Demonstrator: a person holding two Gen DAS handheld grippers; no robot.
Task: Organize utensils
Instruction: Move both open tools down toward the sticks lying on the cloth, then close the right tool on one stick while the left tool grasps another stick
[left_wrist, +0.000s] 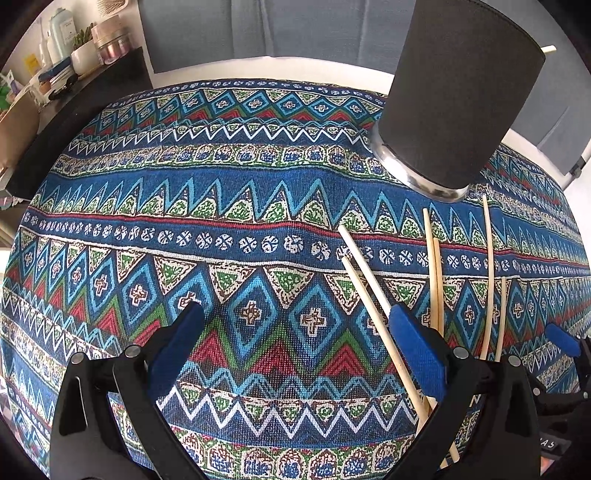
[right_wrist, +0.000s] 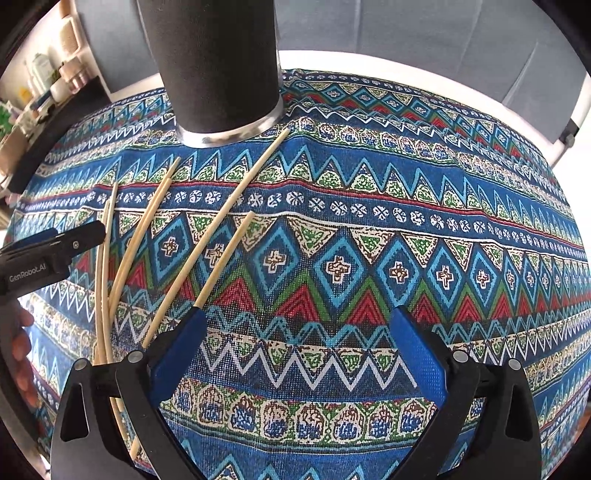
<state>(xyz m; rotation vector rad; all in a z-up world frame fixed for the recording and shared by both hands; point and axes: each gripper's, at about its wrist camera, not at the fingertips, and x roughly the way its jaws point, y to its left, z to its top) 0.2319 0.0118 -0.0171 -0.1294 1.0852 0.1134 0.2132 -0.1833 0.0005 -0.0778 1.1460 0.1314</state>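
Several pale wooden chopsticks (left_wrist: 360, 260) lie loose and fanned out on the patterned tablecloth (left_wrist: 221, 192). A tall black cup (left_wrist: 454, 103) with a steel base stands just beyond their far tips. My left gripper (left_wrist: 295, 332) hangs open above the cloth with nothing between its pads, and two chopsticks run under its right finger. In the right wrist view the chopsticks (right_wrist: 240, 192) lie to the left of my right gripper (right_wrist: 301, 332), which is wide open over bare cloth. The cup (right_wrist: 214, 66) stands at the top left there. The left gripper (right_wrist: 55, 243) reaches in from the left edge.
A dark side shelf (left_wrist: 74, 40) with bottles, jars and a small plant stands at the far left. Grey chairs (left_wrist: 258, 26) stand behind the white table edge (right_wrist: 369, 61). A person's hand (right_wrist: 22, 332) shows at the left border.
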